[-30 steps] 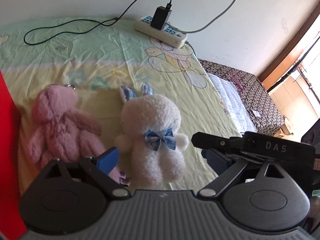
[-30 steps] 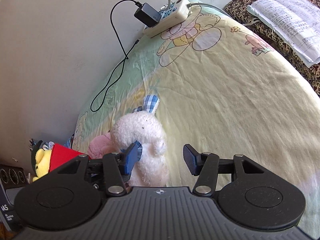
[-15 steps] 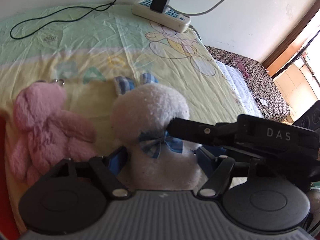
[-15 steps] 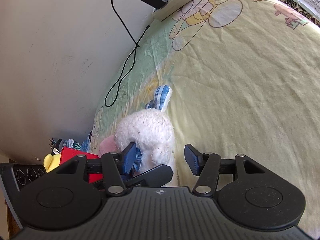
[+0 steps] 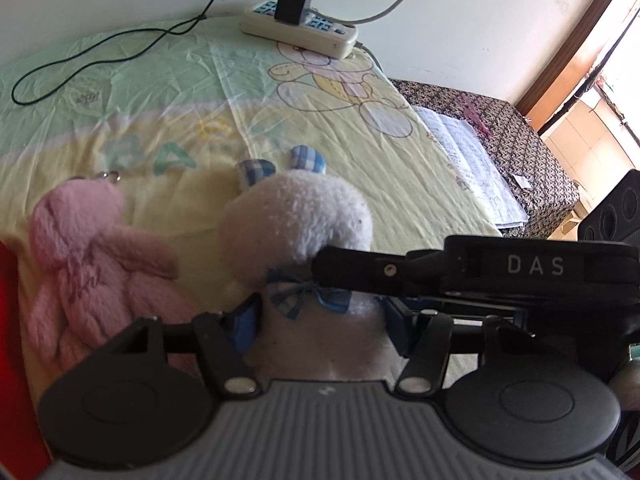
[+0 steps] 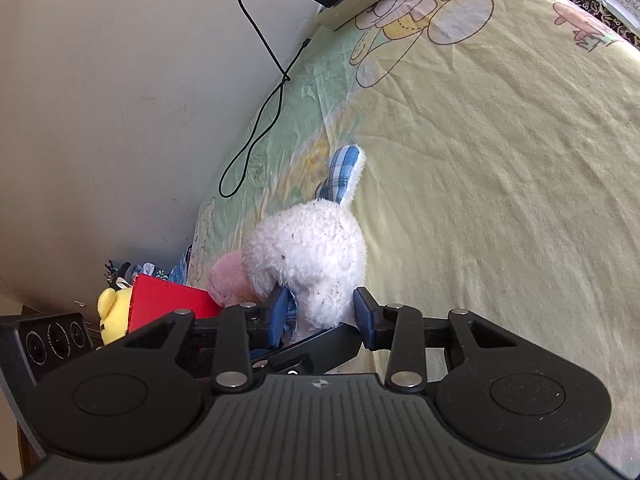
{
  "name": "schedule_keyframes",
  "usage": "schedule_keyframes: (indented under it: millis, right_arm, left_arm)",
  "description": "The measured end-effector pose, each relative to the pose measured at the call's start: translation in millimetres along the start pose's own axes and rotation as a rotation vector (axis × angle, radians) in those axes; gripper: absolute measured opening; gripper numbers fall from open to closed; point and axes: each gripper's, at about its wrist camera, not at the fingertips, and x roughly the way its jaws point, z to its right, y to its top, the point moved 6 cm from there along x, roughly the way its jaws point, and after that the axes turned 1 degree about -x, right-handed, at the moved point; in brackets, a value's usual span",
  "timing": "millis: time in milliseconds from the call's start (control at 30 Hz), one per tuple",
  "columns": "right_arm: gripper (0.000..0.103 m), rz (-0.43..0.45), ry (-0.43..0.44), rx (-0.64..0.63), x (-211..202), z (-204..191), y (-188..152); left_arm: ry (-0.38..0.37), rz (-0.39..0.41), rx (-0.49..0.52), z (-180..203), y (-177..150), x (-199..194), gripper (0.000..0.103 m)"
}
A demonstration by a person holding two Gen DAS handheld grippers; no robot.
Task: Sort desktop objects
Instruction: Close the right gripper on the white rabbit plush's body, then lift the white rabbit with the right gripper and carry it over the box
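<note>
A white plush bunny with blue checked ears and a blue bow lies on the yellow cartoon sheet. My left gripper is closing, and its blue pads press the bunny's body from both sides. In the right wrist view the bunny sits between the closing jaws of my right gripper, whose pads touch it just below the head. The right gripper's black finger crosses in front of the bunny in the left wrist view. A pink plush bear lies just left of the bunny.
A red box and a yellow plush toy stand beyond the pink bear. A power strip with a charger and black cable lies at the far edge by the wall. Papers rest on a patterned surface to the right, beside a black speaker.
Both grippers have come in over the white bunny and narrowed their jaws onto it. The right gripper's finger now crosses the bunny's front in the left wrist view.
</note>
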Motion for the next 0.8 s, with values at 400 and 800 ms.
schedule_keyframes:
  millis: [400, 800]
  right_arm:
    - [0.039, 0.024, -0.021, -0.066, -39, -19, -26]
    - [0.039, 0.089, -0.014, -0.254, -65, -71, -63]
  left_arm:
    - [-0.026, 0.041, 0.058, 28, -24, -37, 0.062]
    - [-0.017, 0.141, 0.065, 33, -47, -99, 0.061]
